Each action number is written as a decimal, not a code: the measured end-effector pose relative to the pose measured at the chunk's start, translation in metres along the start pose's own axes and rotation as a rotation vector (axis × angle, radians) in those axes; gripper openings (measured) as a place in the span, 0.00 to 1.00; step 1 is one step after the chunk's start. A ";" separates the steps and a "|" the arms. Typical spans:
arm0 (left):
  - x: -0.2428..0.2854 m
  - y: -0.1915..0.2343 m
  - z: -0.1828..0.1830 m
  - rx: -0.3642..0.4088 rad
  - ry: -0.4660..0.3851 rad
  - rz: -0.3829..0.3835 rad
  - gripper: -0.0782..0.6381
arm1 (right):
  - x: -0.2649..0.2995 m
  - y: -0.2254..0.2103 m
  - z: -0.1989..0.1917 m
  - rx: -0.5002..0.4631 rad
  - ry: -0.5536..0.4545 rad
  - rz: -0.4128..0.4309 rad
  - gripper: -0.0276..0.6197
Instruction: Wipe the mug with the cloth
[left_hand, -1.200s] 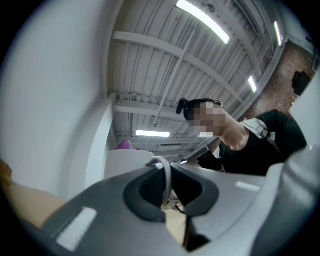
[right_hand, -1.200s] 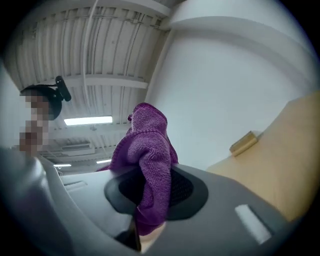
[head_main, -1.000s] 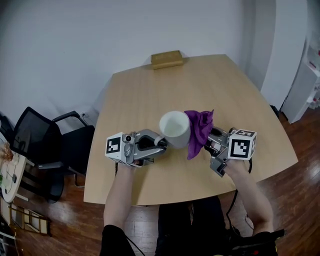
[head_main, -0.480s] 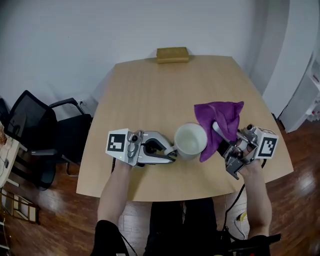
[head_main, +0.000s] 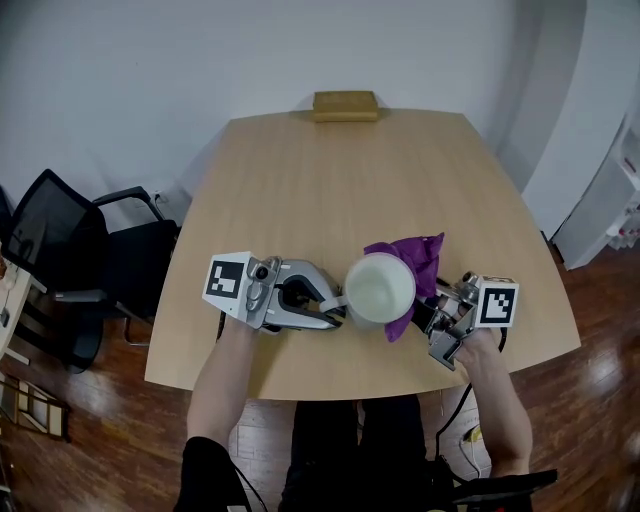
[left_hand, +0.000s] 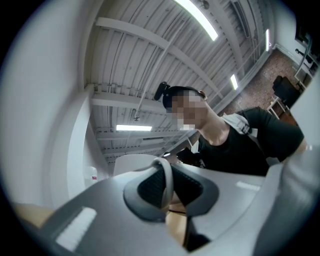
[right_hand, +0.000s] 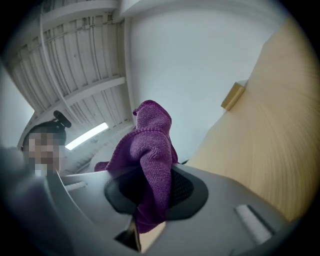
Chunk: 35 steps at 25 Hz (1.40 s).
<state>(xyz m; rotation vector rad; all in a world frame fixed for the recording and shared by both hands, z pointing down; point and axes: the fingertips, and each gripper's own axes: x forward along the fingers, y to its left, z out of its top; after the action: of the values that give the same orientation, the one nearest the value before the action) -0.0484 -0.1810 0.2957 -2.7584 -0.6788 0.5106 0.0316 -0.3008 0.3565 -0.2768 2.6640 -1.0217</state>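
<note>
A white mug (head_main: 380, 288) is held above the wooden table (head_main: 300, 180), mouth towards the head camera. My left gripper (head_main: 335, 303) is shut on its handle. In the left gripper view the thin white handle (left_hand: 167, 180) sits clamped between the dark pads of the left gripper (left_hand: 167, 194), with the mug body (left_hand: 132, 164) behind it. A purple cloth (head_main: 412, 260) lies against the mug's right and far side. My right gripper (head_main: 426, 312) is shut on the cloth's lower part. In the right gripper view the cloth (right_hand: 150, 150) rises out of the right gripper (right_hand: 150, 200).
A tan box (head_main: 345, 105) lies at the table's far edge. A black office chair (head_main: 90, 270) stands left of the table. A white cabinet (head_main: 610, 190) is at the right. The person (left_hand: 240, 145) fills the background of the left gripper view.
The right gripper has moved left and down, bringing the cloth from spread out beside the mug to bunched against its right side. The left gripper still holds the mug by its handle.
</note>
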 end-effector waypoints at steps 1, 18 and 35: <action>0.000 0.000 0.001 0.002 -0.003 -0.004 0.18 | 0.001 -0.005 -0.008 -0.002 0.037 -0.030 0.16; 0.014 -0.029 0.001 0.005 0.023 -0.152 0.18 | 0.001 0.075 0.020 -0.015 0.057 0.362 0.16; 0.022 -0.038 -0.018 -0.004 0.052 -0.149 0.18 | 0.003 0.083 0.020 -0.072 0.102 0.380 0.16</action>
<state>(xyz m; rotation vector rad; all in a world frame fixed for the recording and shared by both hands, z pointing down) -0.0378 -0.1404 0.3180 -2.6880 -0.8653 0.4047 0.0288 -0.2530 0.2859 0.2675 2.6990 -0.8388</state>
